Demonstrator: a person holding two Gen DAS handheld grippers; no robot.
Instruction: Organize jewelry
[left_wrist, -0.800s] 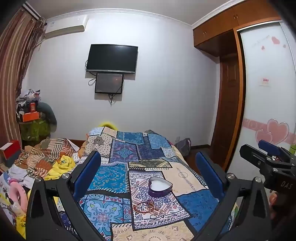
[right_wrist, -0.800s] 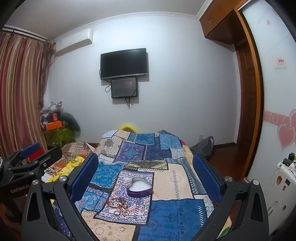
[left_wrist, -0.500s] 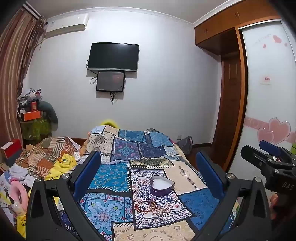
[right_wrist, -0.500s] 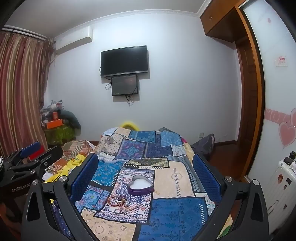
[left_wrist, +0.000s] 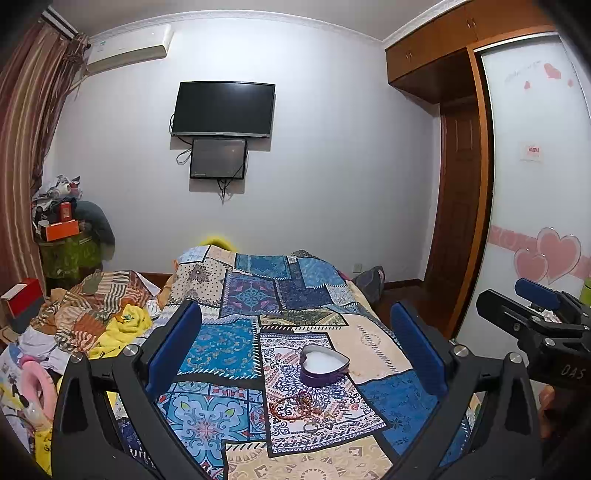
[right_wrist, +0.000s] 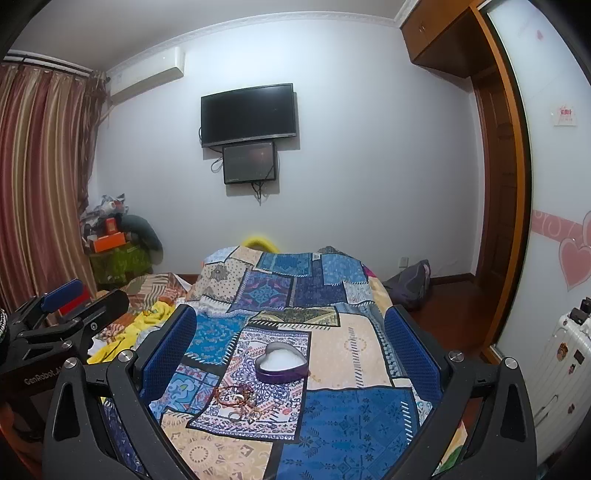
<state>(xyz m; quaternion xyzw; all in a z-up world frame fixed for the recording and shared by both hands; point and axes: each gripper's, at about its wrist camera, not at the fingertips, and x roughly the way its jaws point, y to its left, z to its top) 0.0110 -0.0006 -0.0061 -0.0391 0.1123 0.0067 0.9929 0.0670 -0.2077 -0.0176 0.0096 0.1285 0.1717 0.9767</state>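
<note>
Both grippers, left (left_wrist: 295, 347) and right (right_wrist: 290, 345): jaws wide, empty. Jewelry (left_wrist: 299, 406) near bed's (left_wrist: 373, 354) foot edge; lower slowly beside heart box (left_wrist: 324, 365).

White wall (left_wrist: 332, 147) carrying a dark television (left_wrist: 223, 109), striped curtains (right_wrist: 40, 177) hanging left, wooden wardrobe (left_wrist: 458, 206) standing right, patchwork bedspread (right_wrist: 354, 350) covering the bed

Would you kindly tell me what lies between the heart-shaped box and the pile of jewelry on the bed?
Nothing: only a short bare stretch of patterned quilt separates the heart-shaped box from the jewelry, seen in both wrist views.
</note>
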